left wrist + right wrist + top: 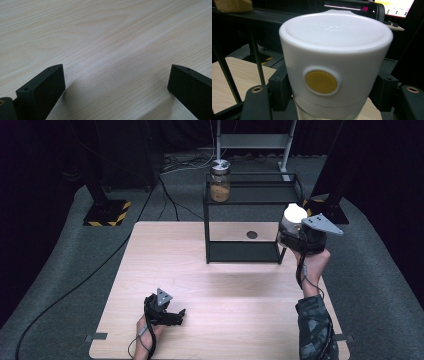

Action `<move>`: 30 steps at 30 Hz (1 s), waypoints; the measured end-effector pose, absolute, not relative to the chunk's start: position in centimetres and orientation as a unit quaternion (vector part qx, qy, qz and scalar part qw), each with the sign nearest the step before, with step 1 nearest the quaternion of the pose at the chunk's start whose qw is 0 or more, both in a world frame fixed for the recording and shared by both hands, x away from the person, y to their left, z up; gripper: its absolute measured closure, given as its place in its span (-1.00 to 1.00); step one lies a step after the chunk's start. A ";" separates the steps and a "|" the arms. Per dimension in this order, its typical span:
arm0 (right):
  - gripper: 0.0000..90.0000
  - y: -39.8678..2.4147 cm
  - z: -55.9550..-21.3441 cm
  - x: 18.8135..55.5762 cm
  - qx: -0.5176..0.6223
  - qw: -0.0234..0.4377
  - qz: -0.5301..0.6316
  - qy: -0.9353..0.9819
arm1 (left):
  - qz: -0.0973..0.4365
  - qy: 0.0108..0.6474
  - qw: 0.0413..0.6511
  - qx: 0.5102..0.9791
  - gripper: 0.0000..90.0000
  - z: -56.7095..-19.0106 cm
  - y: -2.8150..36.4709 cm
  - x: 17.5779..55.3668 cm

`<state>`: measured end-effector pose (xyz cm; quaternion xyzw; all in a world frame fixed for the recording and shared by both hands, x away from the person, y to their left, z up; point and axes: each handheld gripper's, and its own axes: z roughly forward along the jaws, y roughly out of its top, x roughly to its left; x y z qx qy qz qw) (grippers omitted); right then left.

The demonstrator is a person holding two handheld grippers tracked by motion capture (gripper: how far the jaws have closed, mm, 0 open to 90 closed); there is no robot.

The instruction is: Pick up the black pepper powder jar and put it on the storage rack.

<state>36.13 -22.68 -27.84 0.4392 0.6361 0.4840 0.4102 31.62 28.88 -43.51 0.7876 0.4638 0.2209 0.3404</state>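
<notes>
My right gripper is shut on a container with a white lid and lifted off the table, just right of the black two-tier shelf. In the right gripper view the white lid with its round yellow button sits between the black jaws, with clear glass below it. A glass jar with a silver lid and tan contents stands on the shelf's top tier at the left. My left gripper rests near the front of the wooden table, jaws wide apart with only bare wood between them.
The shelf's lower tier sits on the table at the back. Black stands with yellow-striped bases and cables lie on the grey floor behind the table. A metal frame stands further back.
</notes>
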 end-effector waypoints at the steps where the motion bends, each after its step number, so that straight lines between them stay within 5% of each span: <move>1: -0.34 -22.7 -27.7 36.3 0.440 0.410 0.483 0.637 | 0.221 0.464 0.340 0.788 -0.98 -43.5 28.9 31.6; 30: -0.34 -23.6 -23.9 37.6 0.436 0.415 0.486 0.634 | 0.221 0.463 0.341 0.788 -0.98 -43.5 28.9 31.6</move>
